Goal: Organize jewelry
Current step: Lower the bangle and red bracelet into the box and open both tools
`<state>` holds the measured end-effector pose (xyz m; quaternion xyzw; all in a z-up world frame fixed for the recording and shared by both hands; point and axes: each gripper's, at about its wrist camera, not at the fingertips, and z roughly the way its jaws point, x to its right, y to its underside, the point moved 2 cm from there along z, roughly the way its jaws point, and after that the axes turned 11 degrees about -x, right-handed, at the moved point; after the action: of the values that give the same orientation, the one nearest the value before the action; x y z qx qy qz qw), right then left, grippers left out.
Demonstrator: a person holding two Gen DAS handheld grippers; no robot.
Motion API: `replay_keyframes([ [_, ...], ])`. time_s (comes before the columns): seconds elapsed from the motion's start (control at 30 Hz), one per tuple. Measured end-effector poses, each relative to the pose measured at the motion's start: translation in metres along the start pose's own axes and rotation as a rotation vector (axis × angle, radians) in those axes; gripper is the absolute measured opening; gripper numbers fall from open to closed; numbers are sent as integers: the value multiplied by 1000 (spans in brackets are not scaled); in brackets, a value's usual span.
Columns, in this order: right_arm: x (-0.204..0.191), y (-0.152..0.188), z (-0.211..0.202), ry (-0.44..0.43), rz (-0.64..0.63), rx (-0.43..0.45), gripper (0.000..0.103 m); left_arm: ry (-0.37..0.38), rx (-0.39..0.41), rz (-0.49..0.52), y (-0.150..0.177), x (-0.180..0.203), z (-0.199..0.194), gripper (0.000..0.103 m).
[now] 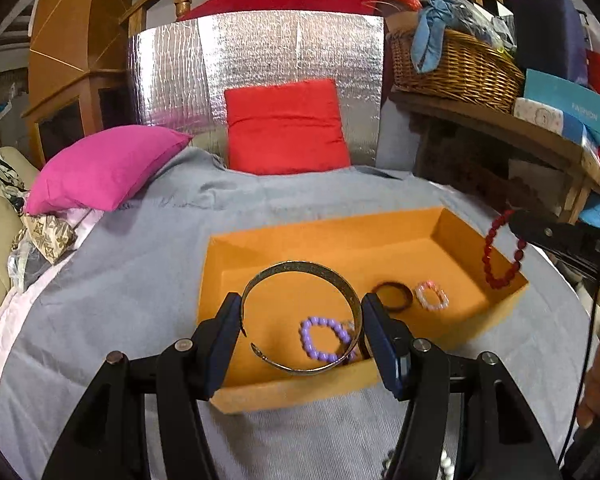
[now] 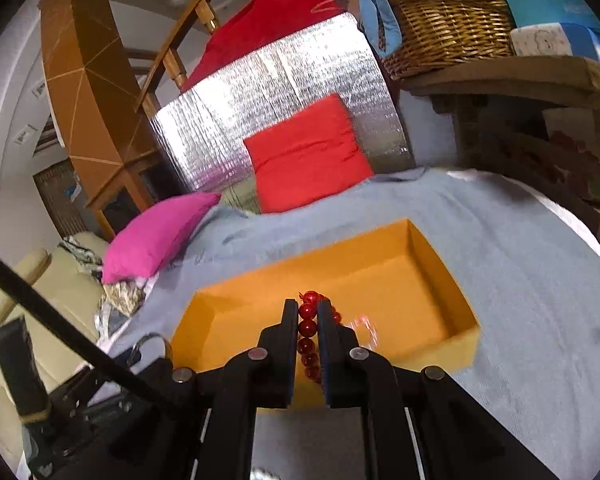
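- A grey woven blanket (image 1: 140,280) covers the bed; a quilted silver foil panel (image 1: 256,68) stands behind a red cushion (image 1: 286,128) and a magenta pillow (image 1: 104,168).
- A wicker basket (image 1: 456,68) sits on a wooden shelf at right.
- The orange cardboard box (image 1: 380,248) holds a purple bead bracelet (image 1: 326,338), a dark ring band (image 1: 394,296) and a pink bead bracelet (image 1: 432,295).
- The left gripper (image 1: 302,322) clamps a brass cuff bangle (image 1: 300,318) over the box's near wall.
- The right gripper (image 2: 309,320) pinches a red bead bracelet (image 2: 307,326) above the box.

Bracelets (image 1: 324,338) inside orange box (image 1: 340,390)
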<state>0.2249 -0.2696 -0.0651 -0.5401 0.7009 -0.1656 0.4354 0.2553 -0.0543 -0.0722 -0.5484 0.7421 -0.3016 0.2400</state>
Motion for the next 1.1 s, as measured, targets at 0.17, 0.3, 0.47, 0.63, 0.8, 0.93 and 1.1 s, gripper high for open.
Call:
replay_keyframes([
  [0.17,-4,-22,28,-16,10,-10,10,-4,-2,-8,-14,-2,13,62],
  [0.3,-5,-33,52,-33,15,-52,10,5,-19,-21,-26,-7,27,62],
  [0.47,-8,-44,78,-49,17,-95,10,1,-76,-32,-42,-17,54,62],
  [0.63,-11,-52,103,-76,21,-137,10,10,-134,-63,-54,-32,80,62],
  [0.8,-13,-54,128,-103,33,-181,11,44,-196,-87,-54,-38,104,62],
  [0.93,-20,-53,144,-135,43,-221,11,62,-238,-88,-49,-37,117,62],
  [1.1,-34,-44,165,-151,23,-283,11,46,-294,-72,-41,-31,130,62],
])
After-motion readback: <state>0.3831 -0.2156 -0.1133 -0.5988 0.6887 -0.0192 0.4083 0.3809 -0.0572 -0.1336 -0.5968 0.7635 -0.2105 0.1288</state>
